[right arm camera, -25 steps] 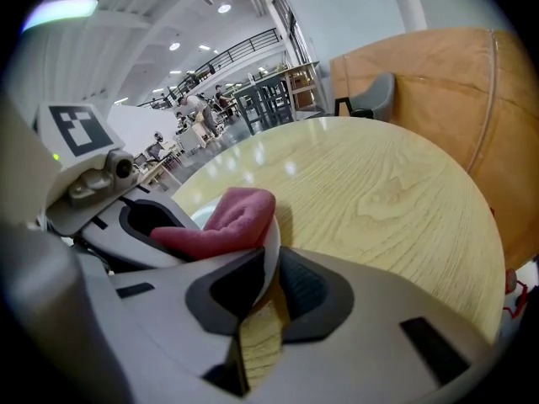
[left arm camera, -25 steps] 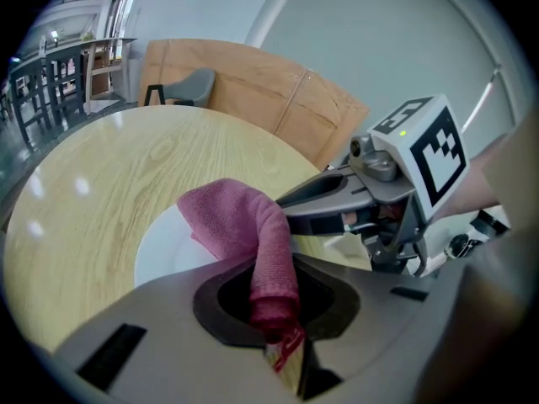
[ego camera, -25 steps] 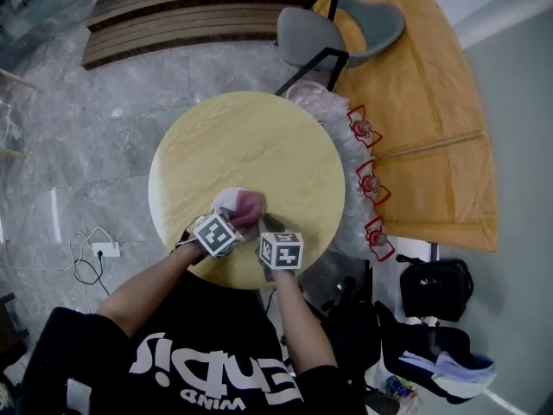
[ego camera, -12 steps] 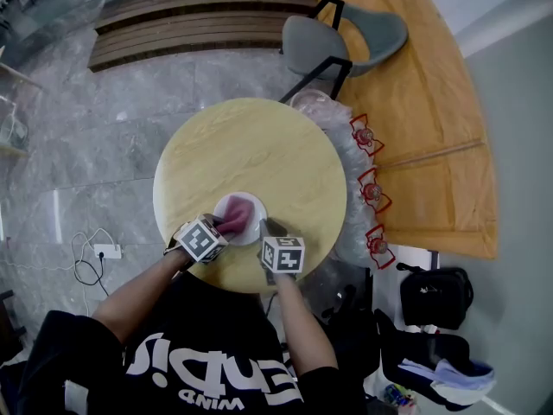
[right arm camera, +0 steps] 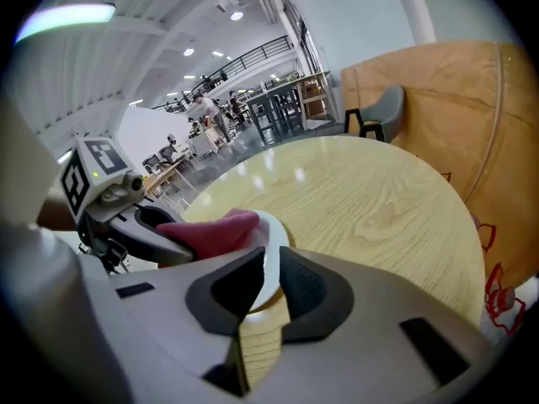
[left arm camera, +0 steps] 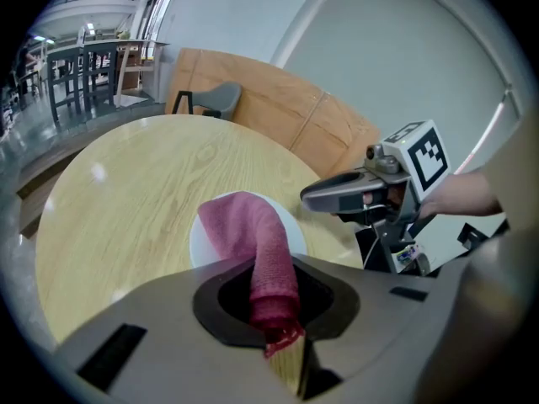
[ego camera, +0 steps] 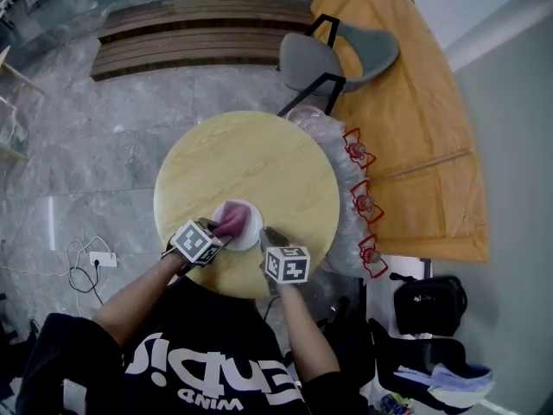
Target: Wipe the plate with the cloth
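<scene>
A small white plate (ego camera: 251, 227) is near the front edge of the round wooden table (ego camera: 259, 158). My right gripper (ego camera: 270, 236) is shut on its near rim; in the right gripper view the white plate (right arm camera: 274, 236) edge runs between the dark pads (right arm camera: 307, 289) of that right gripper (right arm camera: 268, 286). A pink cloth (ego camera: 229, 220) lies over the plate's left half. My left gripper (left arm camera: 274, 301) is shut on the pink cloth (left arm camera: 253, 234), which drapes forward onto the plate (left arm camera: 200, 244). The right gripper (left arm camera: 341, 196) shows at that view's right.
A grey chair (ego camera: 337, 37) stands beyond the table, by an orange wooden panel (ego camera: 415, 128). Plastic-wrapped items with red bows (ego camera: 359, 201) hug the table's right side. Black bags (ego camera: 428, 305) lie on the floor at right, and a power strip (ego camera: 102, 258) at left.
The left gripper has drawn the cloth leftward across the plate. Both grippers and the plate sit a little nearer the table's front edge than before.
</scene>
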{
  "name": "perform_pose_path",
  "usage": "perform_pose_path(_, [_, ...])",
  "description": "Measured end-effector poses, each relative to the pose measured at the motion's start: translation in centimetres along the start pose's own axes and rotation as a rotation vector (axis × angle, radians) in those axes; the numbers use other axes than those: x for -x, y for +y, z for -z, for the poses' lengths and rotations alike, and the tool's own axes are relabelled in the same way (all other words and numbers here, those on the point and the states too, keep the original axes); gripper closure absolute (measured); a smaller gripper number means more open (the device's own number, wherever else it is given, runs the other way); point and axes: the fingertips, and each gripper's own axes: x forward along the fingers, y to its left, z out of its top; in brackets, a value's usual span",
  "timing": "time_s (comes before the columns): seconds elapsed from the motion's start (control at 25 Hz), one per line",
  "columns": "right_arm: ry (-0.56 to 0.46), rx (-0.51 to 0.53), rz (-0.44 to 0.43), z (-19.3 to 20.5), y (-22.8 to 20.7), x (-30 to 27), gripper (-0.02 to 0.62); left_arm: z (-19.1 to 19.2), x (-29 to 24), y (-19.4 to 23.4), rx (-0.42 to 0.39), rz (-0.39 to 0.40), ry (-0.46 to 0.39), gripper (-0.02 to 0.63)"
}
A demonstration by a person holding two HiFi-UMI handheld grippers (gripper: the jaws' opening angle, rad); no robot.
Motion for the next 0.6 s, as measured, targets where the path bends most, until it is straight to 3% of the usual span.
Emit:
perform_pose_path(0.4, [-0.197, 0.105, -0.082, -6.7, 4.8, 5.8, 0.535, -4.5, 3.6, -2.1, -0.033, 0.003, -0.127, 0.554])
perform_pose_path(0.6, [-0.373, 0.182, -0.088, -11.4, 7.8, 10.7, 0.553, -8.6, 8.0, -3.6, -0.085, -0.027, -0.275, 0.554])
